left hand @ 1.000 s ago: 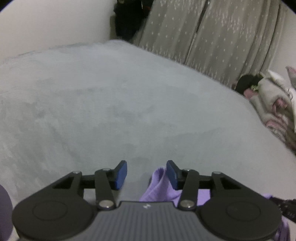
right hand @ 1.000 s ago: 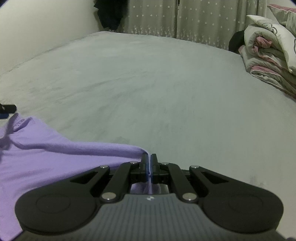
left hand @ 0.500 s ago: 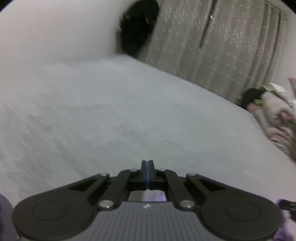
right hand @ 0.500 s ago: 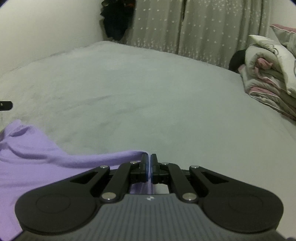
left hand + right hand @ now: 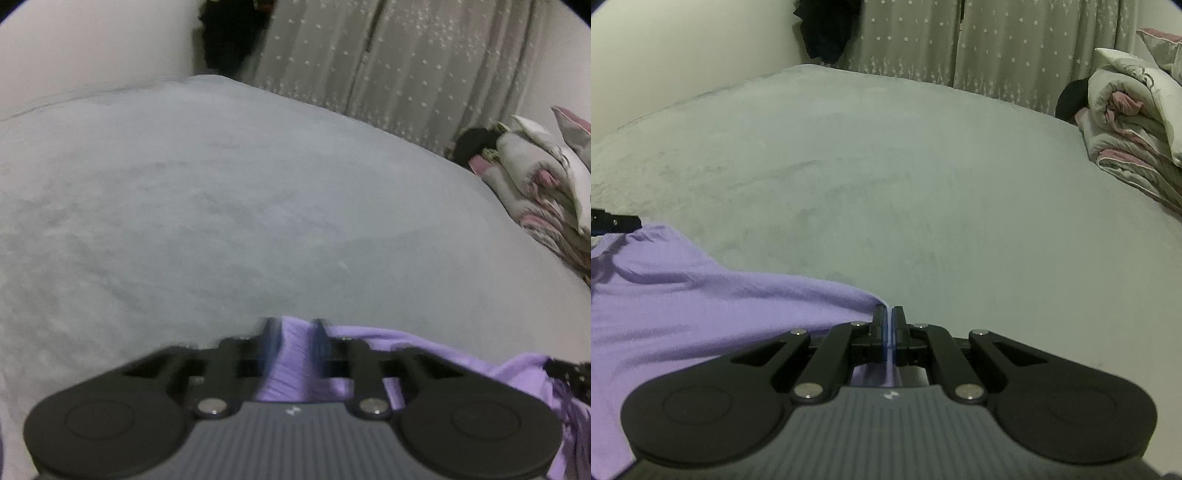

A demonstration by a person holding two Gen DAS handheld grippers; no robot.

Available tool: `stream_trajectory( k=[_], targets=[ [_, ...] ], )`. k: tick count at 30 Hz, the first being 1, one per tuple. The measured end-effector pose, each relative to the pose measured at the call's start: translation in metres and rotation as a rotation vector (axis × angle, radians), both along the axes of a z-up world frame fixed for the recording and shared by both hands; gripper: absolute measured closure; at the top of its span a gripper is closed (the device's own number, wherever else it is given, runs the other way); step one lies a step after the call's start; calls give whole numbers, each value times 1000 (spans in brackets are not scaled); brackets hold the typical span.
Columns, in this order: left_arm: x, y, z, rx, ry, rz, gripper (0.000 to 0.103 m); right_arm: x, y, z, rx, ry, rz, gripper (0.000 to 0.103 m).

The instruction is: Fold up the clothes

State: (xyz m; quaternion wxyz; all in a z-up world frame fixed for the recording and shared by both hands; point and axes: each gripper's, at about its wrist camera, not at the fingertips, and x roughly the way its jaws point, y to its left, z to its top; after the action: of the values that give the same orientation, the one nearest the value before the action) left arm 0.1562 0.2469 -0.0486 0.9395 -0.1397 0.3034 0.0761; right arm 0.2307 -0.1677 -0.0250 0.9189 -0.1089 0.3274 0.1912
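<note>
Both grippers are working one lilac garment (image 5: 701, 302), and folding looks barely started: it's spread loose on the grey bed (image 5: 886, 166), no finished crease showing. Right gripper (image 5: 888, 325) has its jaws pinched tight on a corner of the cloth. Left gripper (image 5: 295, 332) is blurry, jaws a little apart and opening, with a ridge of the fabric between them; can't tell if the pads press it. Bundled quilt (image 5: 1134, 122) sits well apart.

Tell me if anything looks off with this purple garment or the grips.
The left gripper has its jaws opening, purple garment between them. The right gripper pinches a corner. Otherwise nothing stands out.
</note>
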Motion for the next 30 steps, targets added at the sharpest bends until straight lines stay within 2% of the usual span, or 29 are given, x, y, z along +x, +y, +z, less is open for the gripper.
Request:
stream_trajectory(
  k=[3, 7, 11, 16, 21, 23, 24, 25, 27, 30],
  targets=[
    [-6, -4, 6, 62, -69, 52, 97, -4, 2, -1, -2, -27, -9, 101],
    [-10, -3, 14, 115, -153, 135, 98, -9, 5, 3, 5, -91, -20, 101],
    [1, -1, 7, 143, -128, 155, 98, -4, 14, 3, -11, -124, -6, 101],
    [25, 0, -7, 143, -34, 164, 95, 12, 22, -17, -48, -55, -7, 101],
    [34, -12, -7, 236, 6, 158, 93, 12, 24, -19, -55, -61, -11, 99],
    [32, -14, -4, 254, 8, 152, 82, 8, 26, -17, -65, -61, -16, 95],
    [31, -15, -3, 262, 10, 149, 61, 7, 25, -15, -59, -54, -24, 88],
    [26, -16, -1, 259, 6, 145, 48, 6, 24, -12, -51, -47, -32, 86],
    [13, -19, 2, 245, -6, 138, 45, 2, 19, -6, -12, -21, -44, 64],
    [1, -25, 8, 237, -5, 130, 38, -8, 7, 4, 44, 17, -49, 61]
  ],
)
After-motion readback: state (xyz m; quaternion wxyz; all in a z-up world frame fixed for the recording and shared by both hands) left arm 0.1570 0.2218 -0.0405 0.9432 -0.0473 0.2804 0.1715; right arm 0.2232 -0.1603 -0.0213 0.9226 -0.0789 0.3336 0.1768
